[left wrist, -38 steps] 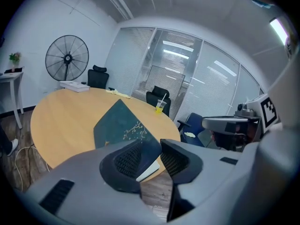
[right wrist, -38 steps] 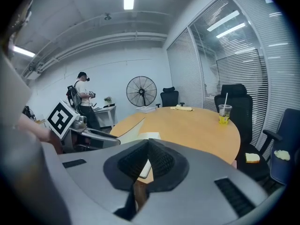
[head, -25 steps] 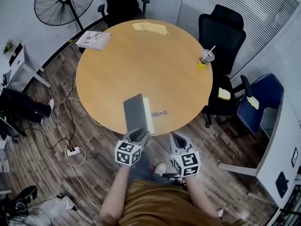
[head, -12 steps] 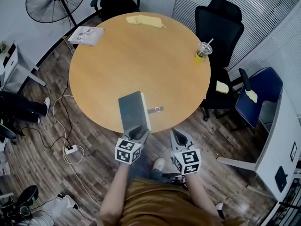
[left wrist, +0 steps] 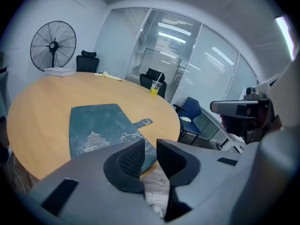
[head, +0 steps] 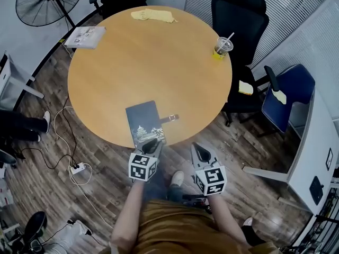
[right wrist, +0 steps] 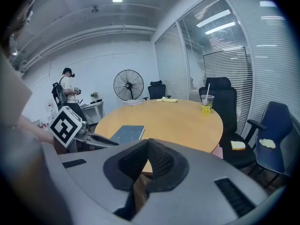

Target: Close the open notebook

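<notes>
The dark teal notebook [head: 144, 121] lies closed and flat near the round table's front edge, its printed cover up and its strap [head: 168, 118] sticking out to the right. In the left gripper view the notebook [left wrist: 101, 130] lies just beyond the jaws. My left gripper [head: 153, 143] hovers at the book's near right corner; its jaws have just been closing and stand a little apart with nothing between them [left wrist: 150, 156]. My right gripper [head: 198, 151] hangs off the table's edge to the right, shut and empty [right wrist: 147, 161].
The wooden table [head: 148, 57] also carries a drink cup with a straw [head: 222, 46], a yellow cloth [head: 152, 15] and a stack of papers [head: 85, 37]. A black chair [head: 238, 20] and a blue chair [head: 288, 97] stand at the right. A person [right wrist: 68, 93] stands by the fan.
The notebook's raised cover has come down flat, so the book now lies closed. The left gripper's jaws have narrowed and it has sunk a little toward the book's corner.
</notes>
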Available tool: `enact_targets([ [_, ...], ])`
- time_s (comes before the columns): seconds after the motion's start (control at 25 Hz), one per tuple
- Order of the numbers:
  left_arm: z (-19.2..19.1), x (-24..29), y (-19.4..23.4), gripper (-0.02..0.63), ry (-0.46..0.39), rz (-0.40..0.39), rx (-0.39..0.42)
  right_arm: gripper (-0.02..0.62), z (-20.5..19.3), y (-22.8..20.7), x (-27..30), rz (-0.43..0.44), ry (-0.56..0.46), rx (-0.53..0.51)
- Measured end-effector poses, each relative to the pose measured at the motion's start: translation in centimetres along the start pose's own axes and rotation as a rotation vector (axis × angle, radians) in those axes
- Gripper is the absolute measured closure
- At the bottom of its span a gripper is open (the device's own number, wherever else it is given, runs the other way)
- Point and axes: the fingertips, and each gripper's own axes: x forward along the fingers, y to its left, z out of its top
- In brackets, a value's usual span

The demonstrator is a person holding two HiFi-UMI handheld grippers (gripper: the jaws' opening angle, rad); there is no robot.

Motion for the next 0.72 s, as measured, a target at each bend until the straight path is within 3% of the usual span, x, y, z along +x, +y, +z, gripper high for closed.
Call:
enact_targets([
  [0.36, -1.8, 1.8, 0.3, 0.511, 0.071, -0.008, -0.011, 0.584, -1.6, -1.1, -0.7, -0.043, 0.034, 0.016],
  [0.72, -1.6, 1.6, 0.2, 0.511, 0.06, 0.011, -0.012, 0.584, -1.4, -0.9, -0.6, -0.024, 0.028, 0.005],
])
